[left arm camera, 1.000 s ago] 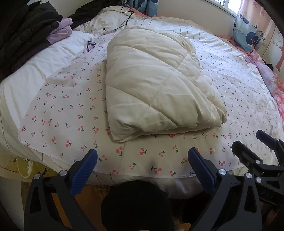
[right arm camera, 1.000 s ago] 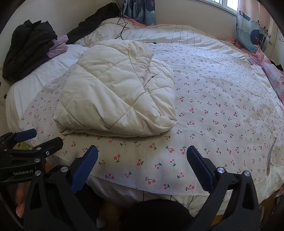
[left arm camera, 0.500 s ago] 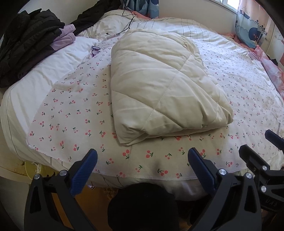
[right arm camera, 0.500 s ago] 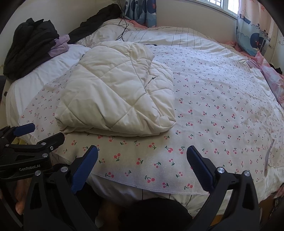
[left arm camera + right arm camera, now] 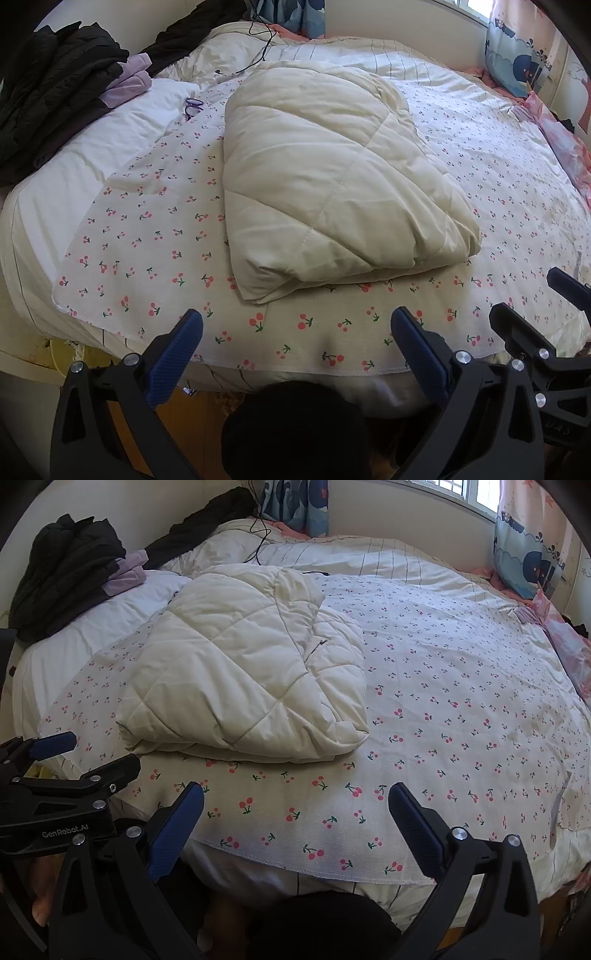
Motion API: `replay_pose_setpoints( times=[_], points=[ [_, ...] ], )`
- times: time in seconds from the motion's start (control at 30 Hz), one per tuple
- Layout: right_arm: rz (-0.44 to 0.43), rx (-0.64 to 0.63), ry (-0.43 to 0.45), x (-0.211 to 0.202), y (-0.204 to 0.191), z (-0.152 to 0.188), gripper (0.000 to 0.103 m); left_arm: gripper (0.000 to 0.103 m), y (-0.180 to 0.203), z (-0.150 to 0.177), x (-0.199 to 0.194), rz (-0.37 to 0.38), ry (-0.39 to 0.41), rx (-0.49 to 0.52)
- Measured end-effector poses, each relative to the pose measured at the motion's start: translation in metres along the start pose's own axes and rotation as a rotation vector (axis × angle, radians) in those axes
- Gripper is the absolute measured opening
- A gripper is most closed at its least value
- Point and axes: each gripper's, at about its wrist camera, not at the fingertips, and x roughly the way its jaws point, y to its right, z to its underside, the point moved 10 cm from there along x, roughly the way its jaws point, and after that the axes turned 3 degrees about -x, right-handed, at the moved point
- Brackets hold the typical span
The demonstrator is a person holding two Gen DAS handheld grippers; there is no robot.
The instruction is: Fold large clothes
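A cream quilted coat (image 5: 332,177) was seen folded into a bundle on the cherry-print sheet (image 5: 155,236) of the bed, ahead of both grippers at about 12 o'clock and well apart from them. The left gripper (image 5: 295,336) and the right gripper (image 5: 295,812) were held wide open and empty over the bed's near edge. Dark clothes (image 5: 55,96) were piled at 10 o'clock, with purple glasses (image 5: 192,107) beside the coat.

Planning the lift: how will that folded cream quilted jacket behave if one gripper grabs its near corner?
The cream quilted jacket looks puffy and soft, so it would probably sag and unfold. Its thick padded layers suggest bulk rather than weight. The smooth-looking shell may slide on the cherry-print sheet.
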Motion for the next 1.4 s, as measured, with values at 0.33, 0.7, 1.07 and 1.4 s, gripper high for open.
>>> replay_pose_setpoints(
  times=[0.33,0.7,1.07,1.4],
  points=[
    [-0.009,0.003,-0.009,0.002,-0.001,0.002,0.097,0.098,0.0,0.001,0.003,0.0,-0.007,0.002],
    [-0.022,0.01,-0.021,0.008,0.002,0.006,0.097,0.098,-0.002,0.002,0.005,-0.043,-0.004,0.024],
    [-0.29,0.26,-0.088,0.044,0.036,-0.012,0.097,0.098,-0.024,-0.034,0.021,0.17,-0.058,-0.098],
    [-0.362,0.43,-0.238,0.139,0.067,-0.052,0.097,0.098,-0.049,-0.096,0.104,0.474,-0.194,-0.349]
  ],
)
